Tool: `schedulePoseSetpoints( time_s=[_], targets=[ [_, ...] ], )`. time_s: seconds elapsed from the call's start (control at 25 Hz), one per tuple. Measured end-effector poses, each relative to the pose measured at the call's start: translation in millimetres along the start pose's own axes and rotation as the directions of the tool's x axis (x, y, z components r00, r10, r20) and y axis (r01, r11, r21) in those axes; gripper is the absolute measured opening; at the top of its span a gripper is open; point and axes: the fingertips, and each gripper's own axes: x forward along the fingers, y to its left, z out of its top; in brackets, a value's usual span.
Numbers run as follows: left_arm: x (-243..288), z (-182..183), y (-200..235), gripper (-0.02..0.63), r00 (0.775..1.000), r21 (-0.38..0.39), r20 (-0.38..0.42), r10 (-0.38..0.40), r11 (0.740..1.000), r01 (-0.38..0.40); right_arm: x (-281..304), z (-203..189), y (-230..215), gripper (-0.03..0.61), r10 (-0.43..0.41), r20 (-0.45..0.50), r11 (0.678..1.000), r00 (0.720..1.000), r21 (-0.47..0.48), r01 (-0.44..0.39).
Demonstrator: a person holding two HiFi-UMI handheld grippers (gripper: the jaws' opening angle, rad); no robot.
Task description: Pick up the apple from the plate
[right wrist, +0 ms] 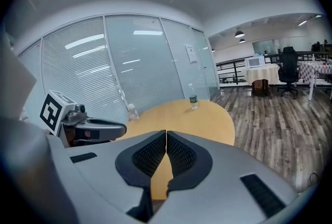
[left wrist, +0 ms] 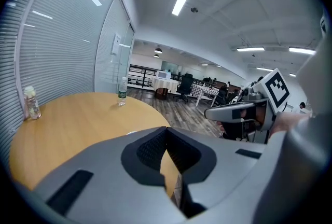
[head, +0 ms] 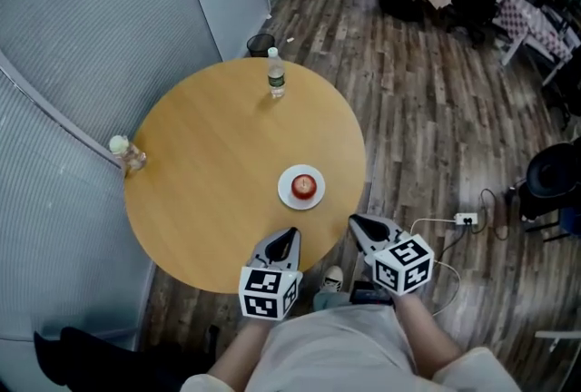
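Observation:
A red apple (head: 306,186) lies on a small white plate (head: 289,196) near the right front edge of the round wooden table (head: 209,172). My left gripper (head: 287,236) hovers over the table's front edge, just short of the plate, jaws shut and empty. My right gripper (head: 358,223) is off the table's edge, to the right of the plate, also shut with nothing in it. In the left gripper view the shut jaws (left wrist: 166,146) hide the plate, and the right gripper (left wrist: 236,111) shows at the right. The right gripper view shows its shut jaws (right wrist: 166,153) and the left gripper (right wrist: 91,127).
A clear water bottle (head: 276,77) stands at the table's far edge and a small bottle (head: 125,151) at its left edge by the blinds. A power strip with cables (head: 465,220) lies on the wooden floor at the right. A dark chair (head: 554,177) stands further right.

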Motion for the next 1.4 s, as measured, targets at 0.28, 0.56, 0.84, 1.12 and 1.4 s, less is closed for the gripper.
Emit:
schedulePoseSetpoints(
  time_s=[0.28,0.56,0.84,1.12,1.4],
  targets=[
    [28,11,1,0.002,0.999,0.000,-0.022,0.039,0.999,-0.039,19,4,-28,0.031,0.049,-0.051,0.999,0.998,0.000,-0.049],
    [34,18,12,0.002,0.998,0.028,-0.050,0.042,0.999,-0.041,28,7,-34,0.031,0.039,-0.059,0.999,0.997,0.033,-0.037],
    [51,18,30,0.002,0.997,0.041,-0.076,0.019,0.999,-0.016,40,6,-47,0.031,-0.016,-0.069,0.998,0.998,0.053,0.020],
    [72,9,43,0.002,0.995,0.047,-0.104,0.009,0.999,-0.004,57,-3,-55,0.031,-0.026,-0.091,0.997,0.996,0.074,0.033],
    [91,-4,55,0.002,0.990,0.038,-0.139,0.023,0.999,-0.017,75,-16,-60,0.031,-0.009,-0.131,0.996,0.991,0.087,0.021]
  ],
)
